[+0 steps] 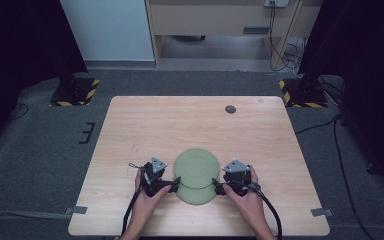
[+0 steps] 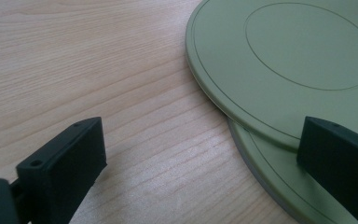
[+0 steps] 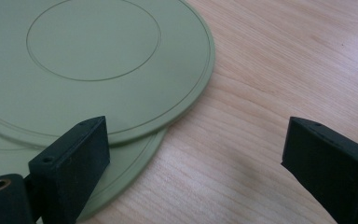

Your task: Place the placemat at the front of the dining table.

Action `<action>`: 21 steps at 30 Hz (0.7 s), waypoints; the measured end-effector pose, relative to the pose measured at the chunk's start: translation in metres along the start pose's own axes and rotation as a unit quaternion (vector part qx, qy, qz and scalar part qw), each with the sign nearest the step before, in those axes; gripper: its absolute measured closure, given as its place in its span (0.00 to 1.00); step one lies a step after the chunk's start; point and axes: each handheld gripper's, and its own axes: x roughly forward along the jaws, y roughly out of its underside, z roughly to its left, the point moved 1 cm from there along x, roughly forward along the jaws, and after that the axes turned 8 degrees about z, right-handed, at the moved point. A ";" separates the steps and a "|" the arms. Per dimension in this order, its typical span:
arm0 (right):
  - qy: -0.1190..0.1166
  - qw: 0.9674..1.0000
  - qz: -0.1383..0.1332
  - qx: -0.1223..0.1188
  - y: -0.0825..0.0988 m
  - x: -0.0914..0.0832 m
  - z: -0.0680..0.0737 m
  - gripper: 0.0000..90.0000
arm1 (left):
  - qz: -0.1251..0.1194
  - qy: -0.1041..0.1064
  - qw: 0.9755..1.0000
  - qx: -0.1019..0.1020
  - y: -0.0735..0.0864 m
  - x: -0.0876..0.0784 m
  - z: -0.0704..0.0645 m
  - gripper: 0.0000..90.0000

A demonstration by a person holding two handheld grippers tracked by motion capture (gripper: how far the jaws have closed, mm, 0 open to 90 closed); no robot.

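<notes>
Jaws wide apart on both, nothing clamped. Left gripper (image 1: 176, 181) low at left edge of the two green plates, one jaw over bare wood, other jaw over rim of lower plate (image 2: 279, 186) in left gripper view. Right gripper (image 1: 215, 187) mirrored at right edge, one jaw above overlap of plate rims, other over bare wood in right gripper view. Contact between jaws and plates: cannot tell. Upper plate (image 1: 196, 167) flat, round, olive green, with inset circle line, lying offset toward far side on lower plate (image 1: 196, 196), which pokes out on near side. Both sitting on near centre of wooden worktop (image 1: 130, 130). Left hand (image 1: 147, 196) and right hand (image 1: 242, 196) wrapped round gripper bodies, forearms entering from near edge. Small dark round disc (image 1: 230, 109) far right on worktop, well apart from plates.
</notes>
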 end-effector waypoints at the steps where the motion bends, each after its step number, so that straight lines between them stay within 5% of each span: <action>1: 0.000 1.000 0.000 0.000 0.000 0.000 0.000 0.07 | 0.000 0.000 1.000 0.000 0.000 0.000 0.000 0.00; 12: 0.001 1.000 -0.003 0.001 0.000 0.001 0.000 0.09 | -0.003 0.001 1.000 0.007 0.000 -0.002 -0.001 0.02; 15: -0.006 1.000 0.003 -0.014 0.000 -0.002 0.000 0.09 | -0.011 0.006 1.000 -0.002 -0.001 -0.008 0.003 0.02; 21: -0.024 0.999 0.030 -0.001 0.003 -0.007 -0.010 0.08 | -0.015 0.010 1.000 -0.003 -0.002 -0.016 0.008 0.03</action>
